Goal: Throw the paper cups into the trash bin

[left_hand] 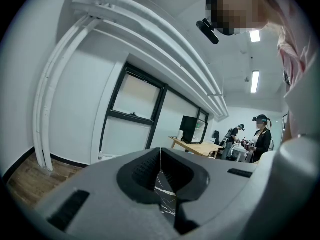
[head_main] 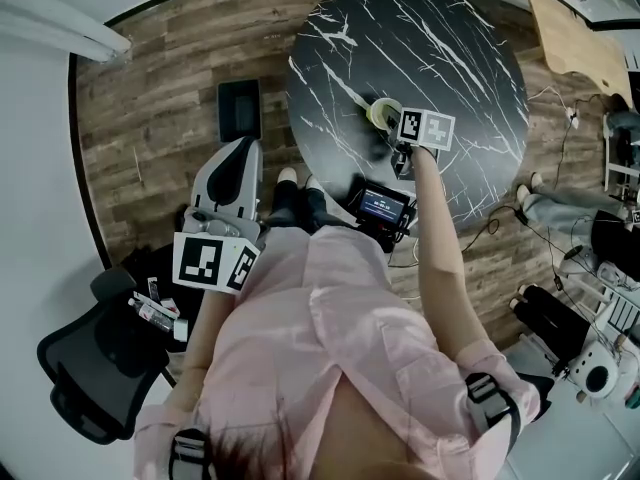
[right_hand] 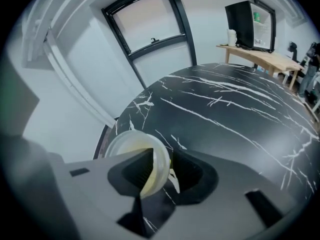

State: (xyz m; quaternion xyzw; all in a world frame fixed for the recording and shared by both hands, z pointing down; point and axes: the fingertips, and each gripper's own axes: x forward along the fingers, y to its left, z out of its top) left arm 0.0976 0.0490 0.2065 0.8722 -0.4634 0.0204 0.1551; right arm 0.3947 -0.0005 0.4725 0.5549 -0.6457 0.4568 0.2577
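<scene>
A pale paper cup [head_main: 383, 114] stands near the front of the round black marble table [head_main: 450, 58]. My right gripper [head_main: 393, 138] reaches it from the near side. In the right gripper view the cup [right_hand: 127, 144] has its rim wall between the jaws of that gripper [right_hand: 162, 170]. The jaws stand wide: one pad sits inside the cup, and a gap shows at the other pad. My left gripper [head_main: 243, 146] hangs low beside the person, over the floor, with its jaws [left_hand: 160, 156] shut on nothing. A black rectangular bin [head_main: 240, 108] sits on the wooden floor left of the table.
A black office chair [head_main: 90, 368] stands at the lower left. A small device with a lit screen [head_main: 382, 205] is at the table's near edge. Cables and gear lie on the floor at the right. A wooden desk [right_hand: 260, 56] and other people [left_hand: 261, 134] are farther off.
</scene>
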